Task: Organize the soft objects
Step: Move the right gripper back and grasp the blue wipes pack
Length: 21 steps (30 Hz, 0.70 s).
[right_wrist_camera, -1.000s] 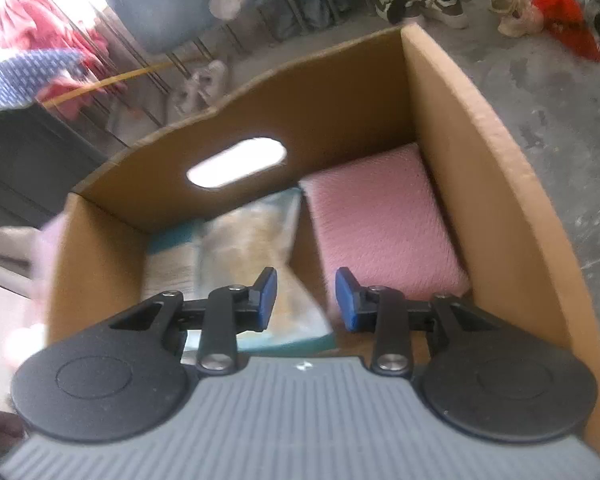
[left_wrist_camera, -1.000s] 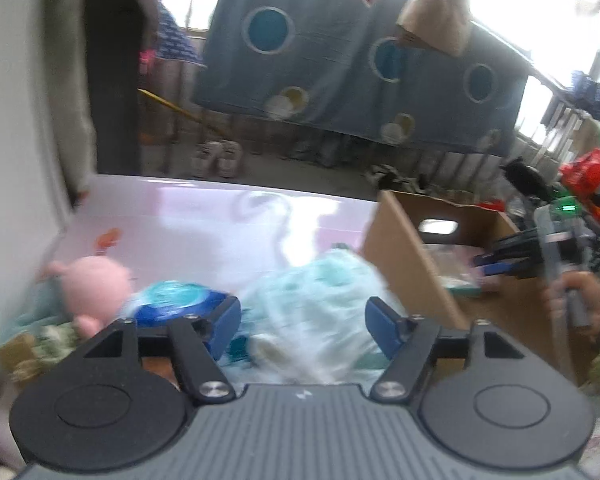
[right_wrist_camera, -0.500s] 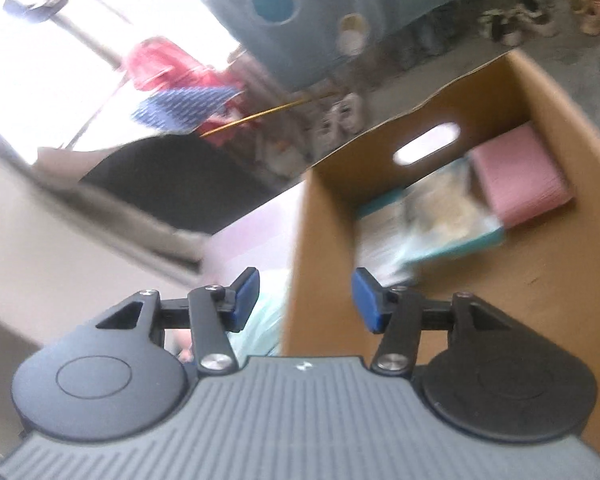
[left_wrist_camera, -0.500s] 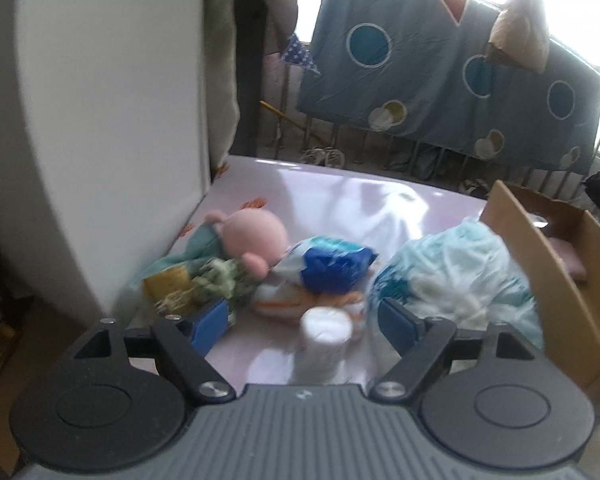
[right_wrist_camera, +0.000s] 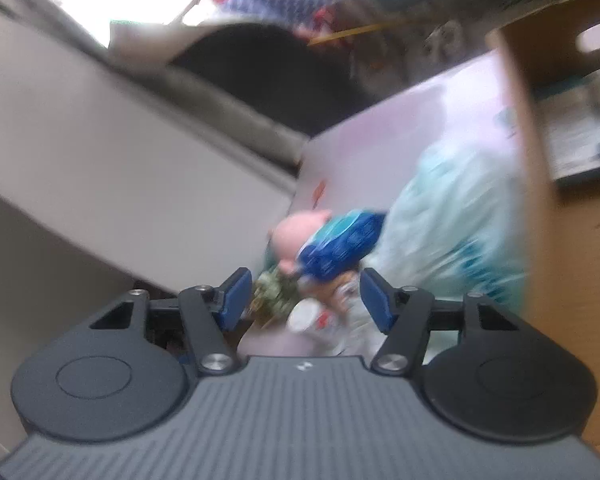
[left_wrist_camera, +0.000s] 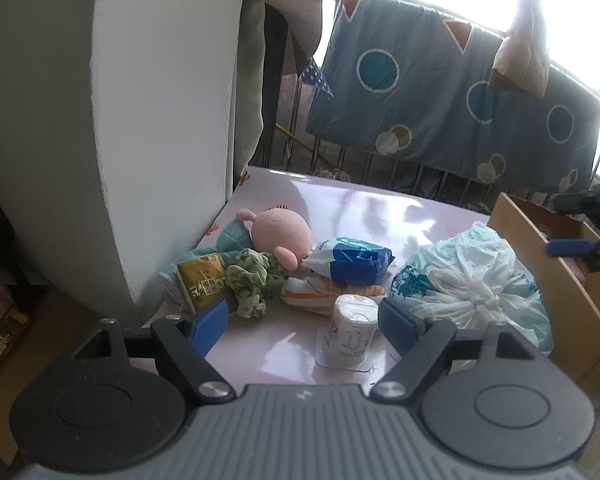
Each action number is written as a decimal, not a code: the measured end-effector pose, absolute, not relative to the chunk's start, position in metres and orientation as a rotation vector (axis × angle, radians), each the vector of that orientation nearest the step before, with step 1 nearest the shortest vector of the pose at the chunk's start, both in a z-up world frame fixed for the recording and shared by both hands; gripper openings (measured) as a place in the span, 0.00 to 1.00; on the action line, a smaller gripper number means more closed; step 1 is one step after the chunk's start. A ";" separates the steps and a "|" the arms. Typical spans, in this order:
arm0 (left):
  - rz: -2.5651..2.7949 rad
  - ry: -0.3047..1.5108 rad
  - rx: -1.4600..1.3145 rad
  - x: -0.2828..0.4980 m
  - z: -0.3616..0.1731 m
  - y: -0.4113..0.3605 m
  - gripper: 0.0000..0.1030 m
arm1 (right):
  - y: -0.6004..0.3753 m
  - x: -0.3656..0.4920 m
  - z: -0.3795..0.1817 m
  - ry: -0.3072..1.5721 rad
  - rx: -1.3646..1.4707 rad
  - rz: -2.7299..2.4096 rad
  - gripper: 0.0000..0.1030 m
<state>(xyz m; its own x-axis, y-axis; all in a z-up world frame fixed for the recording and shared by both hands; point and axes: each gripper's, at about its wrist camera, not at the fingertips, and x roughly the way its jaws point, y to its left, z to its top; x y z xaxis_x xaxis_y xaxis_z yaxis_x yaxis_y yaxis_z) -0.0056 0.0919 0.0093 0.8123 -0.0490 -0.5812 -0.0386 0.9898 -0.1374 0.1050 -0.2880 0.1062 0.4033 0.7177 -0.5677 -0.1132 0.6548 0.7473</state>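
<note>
On the pink table [left_wrist_camera: 376,210] lies a heap of soft things: a pink plush pig [left_wrist_camera: 280,234], a green floral cloth [left_wrist_camera: 254,276], a gold packet [left_wrist_camera: 202,280], a blue-and-white pack [left_wrist_camera: 354,260], an orange-striped item [left_wrist_camera: 320,294], a white cup [left_wrist_camera: 354,328] and a tied pale plastic bag [left_wrist_camera: 472,280]. My left gripper [left_wrist_camera: 302,324] is open and empty, hovering just before the heap. My right gripper [right_wrist_camera: 304,300] is open and empty, pointing at the same heap; the plush pig [right_wrist_camera: 296,230] and blue pack [right_wrist_camera: 340,244] show blurred. One right finger shows in the left wrist view [left_wrist_camera: 572,247].
An open cardboard box [left_wrist_camera: 540,248] stands right of the bag, with items inside [right_wrist_camera: 572,136]. A white wall or pillar [left_wrist_camera: 148,120] borders the table on the left. A blue patterned blanket [left_wrist_camera: 440,88] hangs on a railing behind.
My left gripper has pulled back and up, so the whole heap shows. My right gripper has swung left out of the box toward the heap and opened wider.
</note>
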 end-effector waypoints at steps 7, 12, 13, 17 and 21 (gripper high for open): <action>-0.072 0.579 -0.177 0.016 0.009 0.097 0.79 | -0.212 0.135 0.087 1.136 0.674 0.603 0.63; -0.169 0.643 -0.309 0.073 0.011 0.110 0.72 | -0.180 0.182 0.069 1.202 0.670 0.535 0.66; -0.192 0.664 -0.327 0.088 0.011 0.112 0.72 | -0.173 0.192 0.065 1.215 0.659 0.515 0.66; -0.276 0.814 -0.352 0.148 -0.002 0.112 0.72 | -0.155 0.231 0.040 1.299 0.606 0.402 0.66; -0.282 0.890 -0.312 0.191 -0.016 0.105 0.76 | -0.150 0.260 0.007 1.381 0.608 0.280 0.66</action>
<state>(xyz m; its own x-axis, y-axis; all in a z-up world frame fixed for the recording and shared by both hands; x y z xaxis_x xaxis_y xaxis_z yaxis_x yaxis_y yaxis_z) 0.1910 0.1050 -0.0160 0.5987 -0.3665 -0.7122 0.1104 0.9184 -0.3799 0.2603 -0.1499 0.0071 0.1870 0.5257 -0.8298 0.1613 0.8169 0.5538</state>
